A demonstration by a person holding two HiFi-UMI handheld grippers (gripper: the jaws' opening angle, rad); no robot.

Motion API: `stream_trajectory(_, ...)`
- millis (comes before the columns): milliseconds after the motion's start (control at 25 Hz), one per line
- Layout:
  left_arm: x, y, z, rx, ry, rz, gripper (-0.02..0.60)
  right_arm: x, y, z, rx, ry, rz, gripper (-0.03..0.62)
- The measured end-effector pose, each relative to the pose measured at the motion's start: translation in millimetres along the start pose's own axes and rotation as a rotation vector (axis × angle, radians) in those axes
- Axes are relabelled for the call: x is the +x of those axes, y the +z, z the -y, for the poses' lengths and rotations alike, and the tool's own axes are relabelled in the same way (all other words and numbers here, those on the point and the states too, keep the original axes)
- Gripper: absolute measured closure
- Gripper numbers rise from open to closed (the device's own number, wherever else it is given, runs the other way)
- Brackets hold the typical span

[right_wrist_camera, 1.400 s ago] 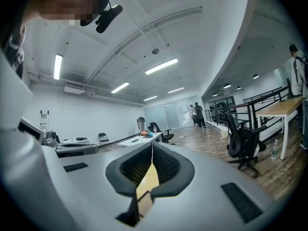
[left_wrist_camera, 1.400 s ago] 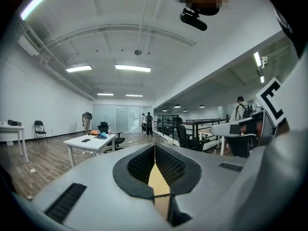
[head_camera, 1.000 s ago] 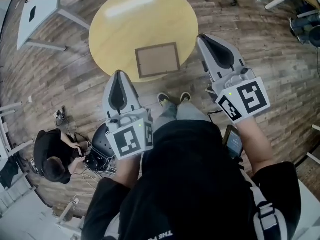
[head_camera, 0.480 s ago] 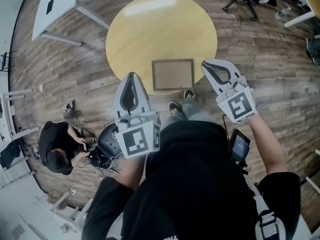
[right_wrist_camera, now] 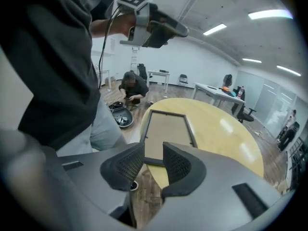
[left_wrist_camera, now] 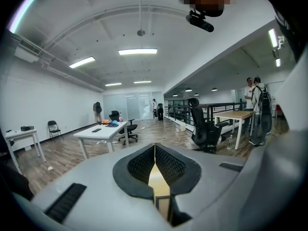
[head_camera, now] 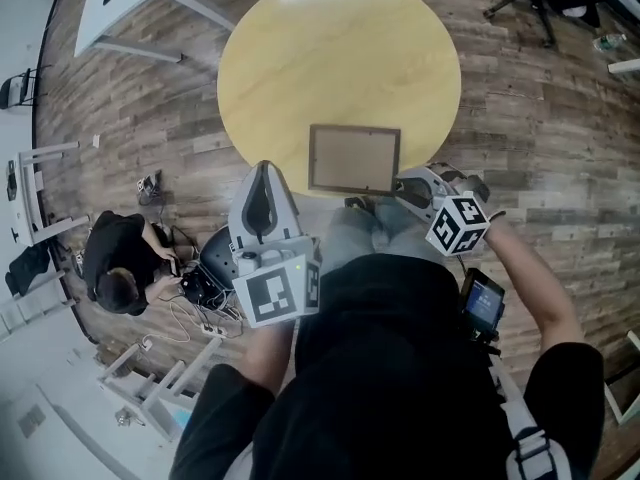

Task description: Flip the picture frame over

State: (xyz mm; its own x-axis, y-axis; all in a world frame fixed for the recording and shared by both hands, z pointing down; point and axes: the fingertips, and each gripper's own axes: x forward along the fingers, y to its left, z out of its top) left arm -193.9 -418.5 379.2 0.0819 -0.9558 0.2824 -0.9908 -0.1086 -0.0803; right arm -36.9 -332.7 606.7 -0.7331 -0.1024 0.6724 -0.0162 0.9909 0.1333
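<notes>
Frame: picture frame point(head_camera: 354, 159) at surface's point(head_camera: 330, 58) near edge, just ahead of my right gripper point(right_wrist_camera: 154, 153).
Right fingers point(right_wrist_camera: 177, 166): just been opening, partway apart, empty.
Left gripper point(left_wrist_camera: 155, 148): fingers together, empty.

Left hand-held gripper point(left_wrist_camera: 155, 147): black ribbed pads point(left_wrist_camera: 139, 165) meet at the tips, nothing gripped.
Gap below the tips: sliver of yellow bench point(left_wrist_camera: 155, 177), dark corner of the picture frame point(left_wrist_camera: 163, 207).
Beyond: black office chair point(left_wrist_camera: 204, 128); two people point(left_wrist_camera: 255, 107) standing at right; ceiling lights point(left_wrist_camera: 137, 51).
</notes>
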Motion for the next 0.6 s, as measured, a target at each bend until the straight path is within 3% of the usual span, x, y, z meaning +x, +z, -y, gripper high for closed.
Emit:
stream_trajectory(120,3.6,-10.5,-2.9,-0.004,0.025,-0.022,0.557,19.4,-15.3,-16.8,-0.111,0.051,-0.032,0.445)
stream_trajectory(280,10.9,-31.1,-9.3,-0.007,0.035,-0.056,0.558,46.7,-29.6,-28.3,-0.309,0.056,-0.078,0.373)
stream_trajectory(440,26.3,-48.8,-13.2,-0.023,0.035,-0.086,0.557,69.6,-43.4,-26.0,-0.534,0.036,-0.110,0.352)
stream_trajectory(600,26.7,-51.9,-3.6,0.008,0.018,-0.084,0.557,79.5,-44.5,-36.4,-0.688,-0.018,-0.092,0.352)
